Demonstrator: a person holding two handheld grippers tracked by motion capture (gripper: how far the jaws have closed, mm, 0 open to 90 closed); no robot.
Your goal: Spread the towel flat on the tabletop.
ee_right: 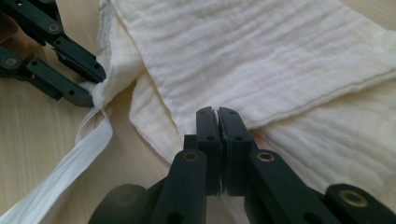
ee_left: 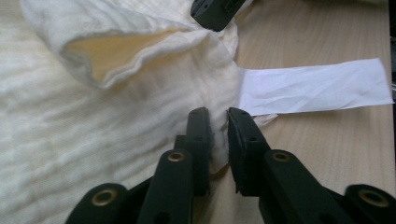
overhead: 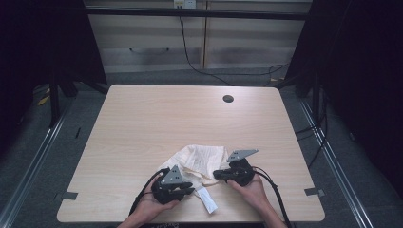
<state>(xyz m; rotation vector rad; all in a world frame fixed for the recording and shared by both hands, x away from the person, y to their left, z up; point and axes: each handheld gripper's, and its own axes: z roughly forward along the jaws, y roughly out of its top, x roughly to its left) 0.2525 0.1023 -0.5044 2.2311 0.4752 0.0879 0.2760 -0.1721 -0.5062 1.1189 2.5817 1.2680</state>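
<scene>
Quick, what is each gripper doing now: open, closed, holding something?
Left gripper: shut on the cloth's edge, beside its white label.
Right gripper: shut on another edge of the cloth.

The cloth (ee_left: 93, 130) is cream, soft and crinkled, with a smooth white label (ee_left: 317, 88). It lies on a matt, pale wood-grain table (overhead: 142, 123). Both grippers' jaws are matt black plastic.

The table (overhead: 142, 123) is seen from above the near edge, looking forward and down, from well back. Each gripper view is taken close and low along its own jaws. The cream cloth (overhead: 202, 159) (ee_left: 93, 135) (ee_right: 261, 51) and its white tag (overhead: 207, 199) (ee_left: 317, 86) (ee_right: 60, 182) are shared by all three views.
</scene>
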